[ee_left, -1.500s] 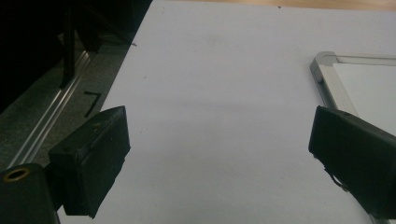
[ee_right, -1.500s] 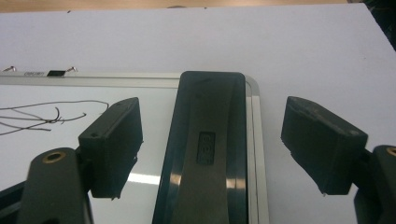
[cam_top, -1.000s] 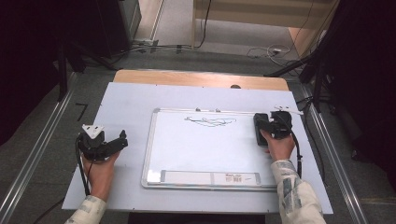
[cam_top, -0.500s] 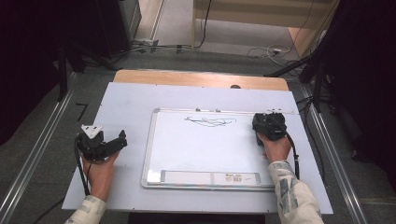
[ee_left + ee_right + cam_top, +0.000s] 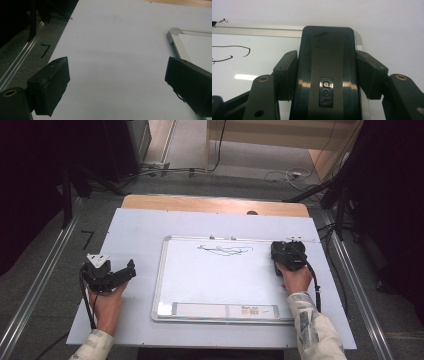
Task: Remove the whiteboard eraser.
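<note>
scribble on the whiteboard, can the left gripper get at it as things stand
Probably yes: the left gripper sits open beside the whiteboard, and bare board lies between it and the scribble. The eraser is in the right gripper.

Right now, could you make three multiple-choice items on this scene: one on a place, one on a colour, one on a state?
1. Where does the eraser lie?
A. at the whiteboard's right edge
B. on the floor
C. beside the left tool

2. What colour is the eraser?
A. red
B. black
C. yellow

3. How is the left tool?
A. shut on a pen
B. shut on the eraser
C. open, holding nothing

Key: 1 A, it lies by the whiteboard frame's right corner; 2 B, its body is black; 3 C, its jaws stand wide over the bare table. The right tool has just been closing on the eraser.
</note>
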Tool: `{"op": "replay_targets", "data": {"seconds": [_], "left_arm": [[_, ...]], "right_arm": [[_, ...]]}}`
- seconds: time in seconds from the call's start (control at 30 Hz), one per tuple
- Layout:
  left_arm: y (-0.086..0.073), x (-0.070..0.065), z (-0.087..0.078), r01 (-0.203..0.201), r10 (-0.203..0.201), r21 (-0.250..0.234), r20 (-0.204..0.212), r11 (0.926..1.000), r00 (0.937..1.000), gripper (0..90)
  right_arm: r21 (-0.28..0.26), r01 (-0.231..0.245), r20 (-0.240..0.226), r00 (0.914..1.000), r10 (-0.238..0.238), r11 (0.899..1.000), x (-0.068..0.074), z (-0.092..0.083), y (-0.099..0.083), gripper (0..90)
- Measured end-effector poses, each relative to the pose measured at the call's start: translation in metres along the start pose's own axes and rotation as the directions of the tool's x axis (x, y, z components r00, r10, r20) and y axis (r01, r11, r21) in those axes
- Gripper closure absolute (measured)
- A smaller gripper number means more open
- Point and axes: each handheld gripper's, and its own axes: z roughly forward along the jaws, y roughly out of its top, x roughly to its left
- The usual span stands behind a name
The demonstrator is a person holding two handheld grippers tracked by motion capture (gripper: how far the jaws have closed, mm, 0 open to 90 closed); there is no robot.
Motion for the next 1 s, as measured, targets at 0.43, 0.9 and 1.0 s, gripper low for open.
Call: {"op": "replay_targets", "data": {"seconds": [0.43, 0.9, 1.0], "left_arm": [[0.000, 0.002, 0.001, 0.013, -0.013, 0.007, 0.003, 0.9999, 0.9999, 6.3], [0.000, 0.005, 0.001, 0.029, -0.029, 0.012, 0.006, 0.9995, 0.9996, 6.3], [0.000, 0.005, 0.001, 0.034, -0.034, 0.011, 0.007, 0.9994, 0.9994, 6.3]], "right_arm": [[0.009, -0.003, 0.003, 1.0000, 0.003, 1.000, 0.000, 0.001, -0.001, 36.7], [0.012, 0.002, -0.007, 1.0000, -0.002, 1.000, 0.003, -0.006, -0.001, 37.2], [-0.031, -0.003, -0.027, 0.9996, 0.002, 1.000, 0.004, -0.015, 0.002, 37.2]]}}
